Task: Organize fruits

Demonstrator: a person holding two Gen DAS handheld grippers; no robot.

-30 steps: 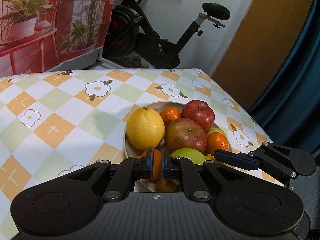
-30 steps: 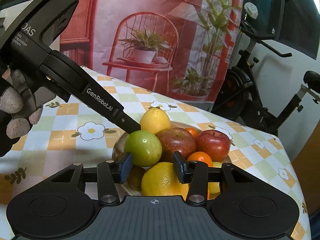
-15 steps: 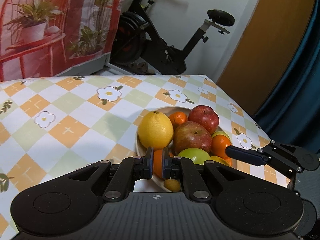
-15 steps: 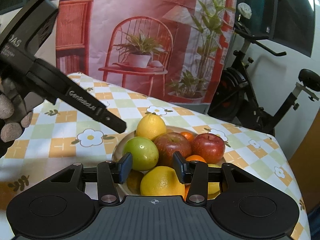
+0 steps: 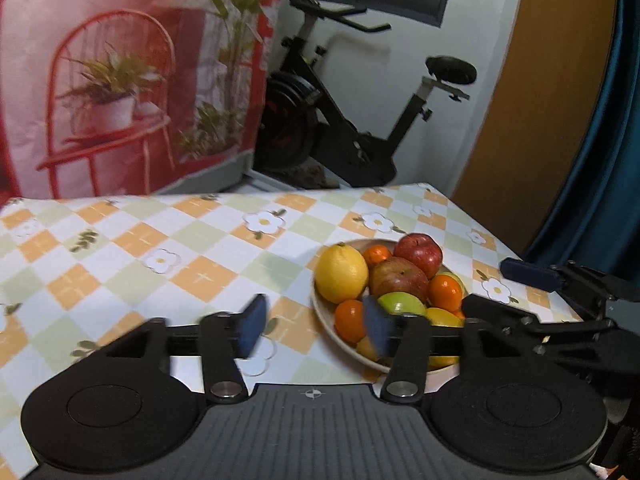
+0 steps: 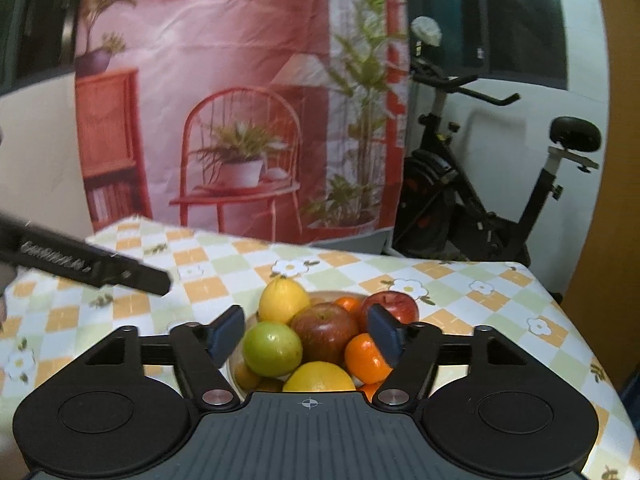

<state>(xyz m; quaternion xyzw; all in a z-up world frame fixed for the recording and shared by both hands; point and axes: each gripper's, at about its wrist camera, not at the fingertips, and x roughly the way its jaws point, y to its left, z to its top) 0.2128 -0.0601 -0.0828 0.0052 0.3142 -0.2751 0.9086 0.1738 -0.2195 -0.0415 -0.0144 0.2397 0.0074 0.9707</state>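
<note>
- Both grippers have pulled back and up from the fruit since a second ago; the left was pinched together over the bowl, the right stood narrow at the green apple.
- left gripper [image 5: 314, 330]: jaws opening, apart, motion-blurred. Flat dark-blue pads on black matte linkage arms. Nothing between them but tablecloth and the bowl's near-left rim behind.
- right gripper [image 6: 306, 336]: jaws opening, apart. Fruit shows in the gap below, pads clear of it, nothing gripped.
- bowl [image 5: 324, 316]: shallow, round, beige, smooth rim. Sits on the tabletop towards its far right corner, seen from the left wrist camera.
- Fruit all heaped in the bowl, touching each other:
  - lemon [image 5: 341, 273]: big, dimpled yellow skin, stub at top, left side of the pile.
  - red apple [image 5: 420, 249]: glossy, at the far rim.
  - second apple [image 5: 398, 278]: mottled red-yellow, centre.
  - green apple [image 6: 272, 348]: smooth, shiny, near-left in the right wrist view.
  - oranges: small and round; one [image 5: 350, 320] at the near rim, another [image 5: 444, 292] on the right, a third [image 5: 377, 255] behind the lemon.
  - a yellow citrus [image 6: 319, 376] at the near edge in the right wrist view.
- tablecloth [image 5: 132, 248]: flat, diamond check in orange, pale green and white, with daisy prints.
- Behind the table: wrinkled printed backdrop [image 6: 240, 100] with red chair and potted plants; black exercise bike [image 5: 340, 120].
</note>
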